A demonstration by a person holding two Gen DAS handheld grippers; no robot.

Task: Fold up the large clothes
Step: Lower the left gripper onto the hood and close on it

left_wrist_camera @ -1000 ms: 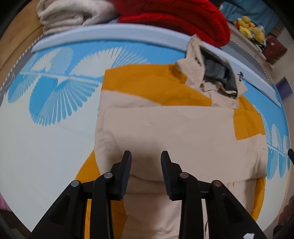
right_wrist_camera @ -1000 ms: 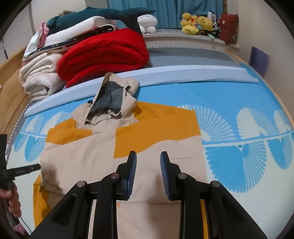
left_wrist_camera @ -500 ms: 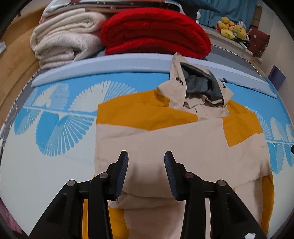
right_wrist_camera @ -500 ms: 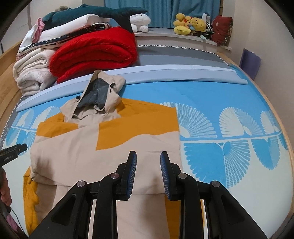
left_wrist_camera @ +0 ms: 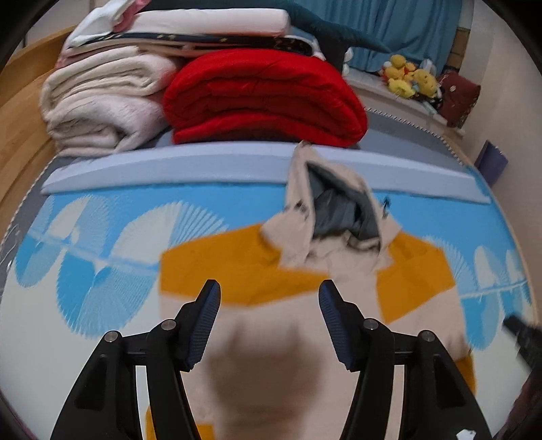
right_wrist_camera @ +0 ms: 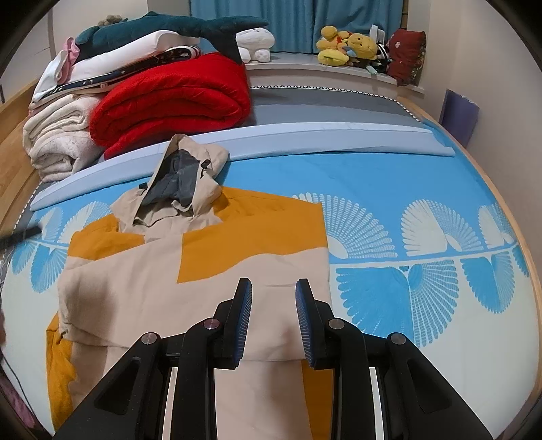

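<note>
A beige and orange hooded jacket (left_wrist_camera: pixel 277 325) (right_wrist_camera: pixel 189 277) lies flat on the blue patterned bedspread (left_wrist_camera: pixel 101 257) (right_wrist_camera: pixel 406 210), sleeves folded in, its grey-lined hood (left_wrist_camera: pixel 335 210) (right_wrist_camera: pixel 183 179) toward the headboard. My left gripper (left_wrist_camera: pixel 269 298) hovers above the jacket's middle; its jaws are opening and nothing is between them. Over the jacket's right lower part my right gripper (right_wrist_camera: pixel 273 294) hangs with a narrow gap between its blue pads, and no cloth is caught in it. The other gripper's tip (left_wrist_camera: pixel 521 335) (right_wrist_camera: pixel 20 235) shows at each view's edge.
At the head of the bed lie a rolled red blanket (left_wrist_camera: pixel 264 98) (right_wrist_camera: pixel 172 98), folded cream blankets (left_wrist_camera: pixel 98 105) (right_wrist_camera: pixel 57 138) and a stack of bedding with a plush shark (right_wrist_camera: pixel 169 30). Plush toys (right_wrist_camera: pixel 349 47) sit on the window ledge. A wooden bed frame (left_wrist_camera: pixel 20 142) runs along the left.
My left gripper has risen and tilted up, so more of the headboard pile shows, and its jaws have spread wider. The right gripper shifted a little left over the jacket, gap unchanged.
</note>
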